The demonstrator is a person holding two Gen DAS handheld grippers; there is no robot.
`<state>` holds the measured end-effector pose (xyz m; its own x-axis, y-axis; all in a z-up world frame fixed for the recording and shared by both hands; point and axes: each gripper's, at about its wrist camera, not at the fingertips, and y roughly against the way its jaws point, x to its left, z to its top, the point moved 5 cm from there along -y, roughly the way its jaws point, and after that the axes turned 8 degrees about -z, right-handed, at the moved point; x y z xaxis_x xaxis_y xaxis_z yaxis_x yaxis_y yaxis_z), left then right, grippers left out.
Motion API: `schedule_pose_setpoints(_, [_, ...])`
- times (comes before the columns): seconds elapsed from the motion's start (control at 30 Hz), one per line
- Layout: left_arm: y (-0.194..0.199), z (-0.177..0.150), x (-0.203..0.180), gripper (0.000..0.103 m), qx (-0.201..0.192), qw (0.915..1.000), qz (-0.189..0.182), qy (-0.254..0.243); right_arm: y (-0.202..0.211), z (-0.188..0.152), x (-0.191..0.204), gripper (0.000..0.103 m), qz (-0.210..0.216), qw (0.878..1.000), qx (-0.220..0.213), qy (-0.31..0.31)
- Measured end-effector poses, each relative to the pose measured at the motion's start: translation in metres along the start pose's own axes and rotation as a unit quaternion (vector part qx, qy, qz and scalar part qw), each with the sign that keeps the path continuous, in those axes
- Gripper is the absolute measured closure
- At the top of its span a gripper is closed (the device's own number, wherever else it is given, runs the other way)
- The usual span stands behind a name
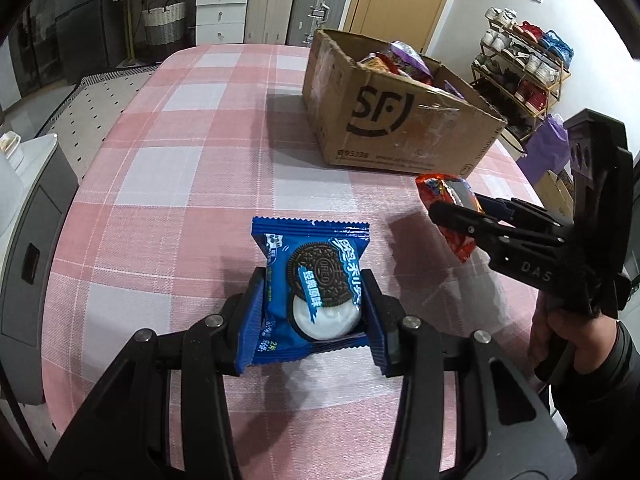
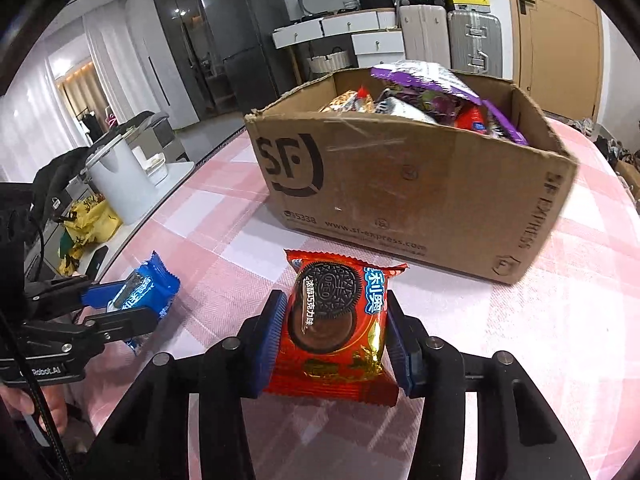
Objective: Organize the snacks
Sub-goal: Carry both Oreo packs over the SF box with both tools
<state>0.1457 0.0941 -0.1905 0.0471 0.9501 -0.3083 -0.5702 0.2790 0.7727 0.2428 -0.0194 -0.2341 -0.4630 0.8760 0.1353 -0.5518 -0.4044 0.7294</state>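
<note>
Pads of the left gripper [image 1: 316, 312] are clamping a blue Oreo packet [image 1: 310, 280] at lower centre; the right gripper [image 2: 334, 336] is squeezing a red Oreo packet [image 2: 336, 332]. Behind, upper right, a brown "SF" cardboard box [image 2: 400, 200] is holding snacks on the pink checked tablecloth [image 1: 180, 184].

You've got two suitcases [image 1: 298, 0] and a white drawer unit [image 1: 220, 12] past the tabletop's far edge, shoe rack [image 1: 520, 64] off its right edge, white kettle [image 2: 120, 176] left.

Blue cookie packet [image 1: 310, 280] — printed white and black; red cookie packet [image 2: 336, 328] — gold-printed; brown cardboard box [image 2: 400, 196], black logo; tablecloth [image 1: 180, 184] checked in pink and white.
</note>
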Motion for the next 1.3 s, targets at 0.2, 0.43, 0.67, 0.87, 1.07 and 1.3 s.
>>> schedule_pose_setpoints(0.2, [0.006,0.003,-0.01,0.061,-0.008,0.9999,-0.006,0.0,0.03,-0.009,-0.011,0.055,0.008,1.0,-0.016,-0.01])
schedule_pose_setpoints(0.43, [0.018,0.016,-0.028,0.061,-0.026,0.9994,-0.011,-0.018,0.074,-0.004,-0.022,0.055,0.0,0.999,-0.052,-0.003])
schedule_pose_setpoints(0.67, [0.031,0.041,-0.039,0.061,-0.045,0.9984,-0.031,-0.011,0.121,0.014,-0.026,0.055,-0.02,0.995,-0.097,0.021])
schedule_pose_setpoints(0.87, [0.042,0.075,-0.047,0.061,-0.065,0.9971,-0.034,-0.022,0.157,0.039,-0.035,0.055,-0.03,0.99,-0.132,0.029])
schedule_pose_setpoints(1.07, [0.049,0.109,-0.055,0.061,-0.082,0.9953,-0.038,-0.034,0.174,0.063,-0.037,0.055,-0.036,0.987,-0.151,0.048])
schedule_pose_setpoints(1.3, [0.048,0.15,-0.063,0.061,-0.092,0.9939,-0.04,-0.045,0.183,0.098,-0.037,0.055,-0.025,0.984,-0.17,0.054])
